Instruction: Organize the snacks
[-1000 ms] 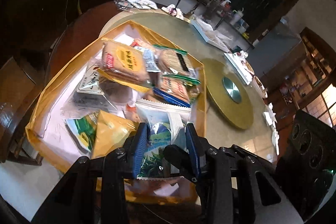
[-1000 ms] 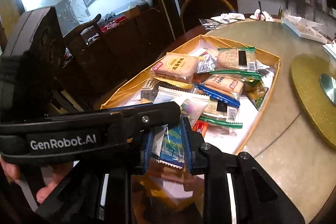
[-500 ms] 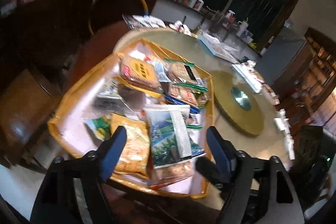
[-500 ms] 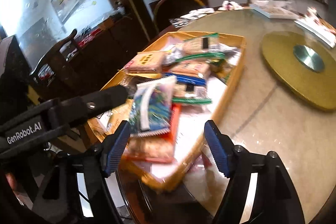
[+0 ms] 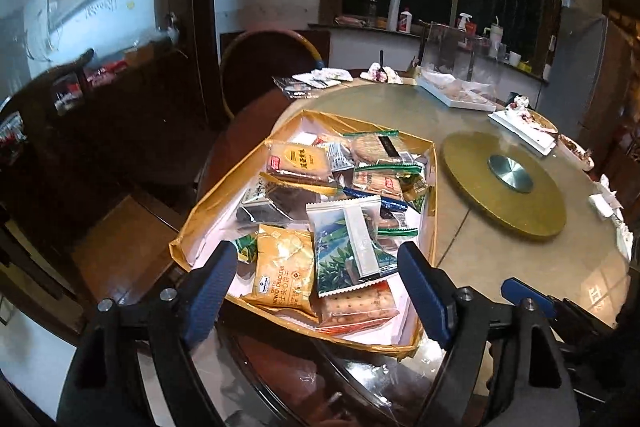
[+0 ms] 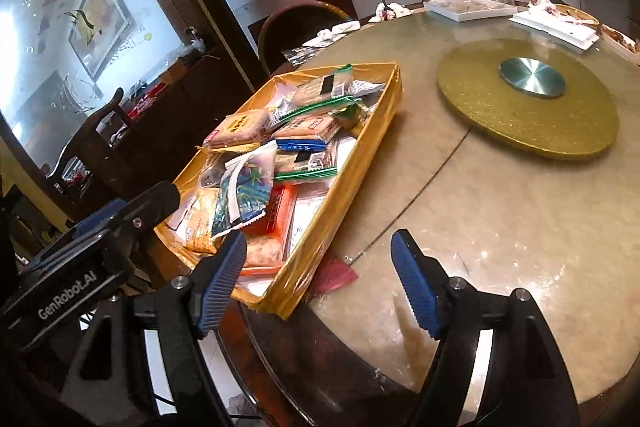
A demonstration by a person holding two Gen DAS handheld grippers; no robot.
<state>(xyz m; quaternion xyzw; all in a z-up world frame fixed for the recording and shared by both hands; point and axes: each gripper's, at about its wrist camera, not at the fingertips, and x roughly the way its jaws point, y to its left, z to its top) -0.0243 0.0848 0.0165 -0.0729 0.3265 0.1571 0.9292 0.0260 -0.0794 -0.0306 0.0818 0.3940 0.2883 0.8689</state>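
Left wrist view: left gripper (image 5: 320,287) and right gripper (image 6: 320,283), jaws wide after just opening, hold nothing; green-leaf packet (image 5: 346,251) lies mid-frame in gold tray (image 5: 208,207).

My grippers (image 5: 316,285) (image 6: 318,279) were black, with ribbed blue pads, silver screws and white "GenRobot.AI" lettering.

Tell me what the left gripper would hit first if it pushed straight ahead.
Probably the snack packets at the near end of the gold tray: the open left gripper frames the leaf-print packet and the yellow cracker bag. Depth is uncertain.
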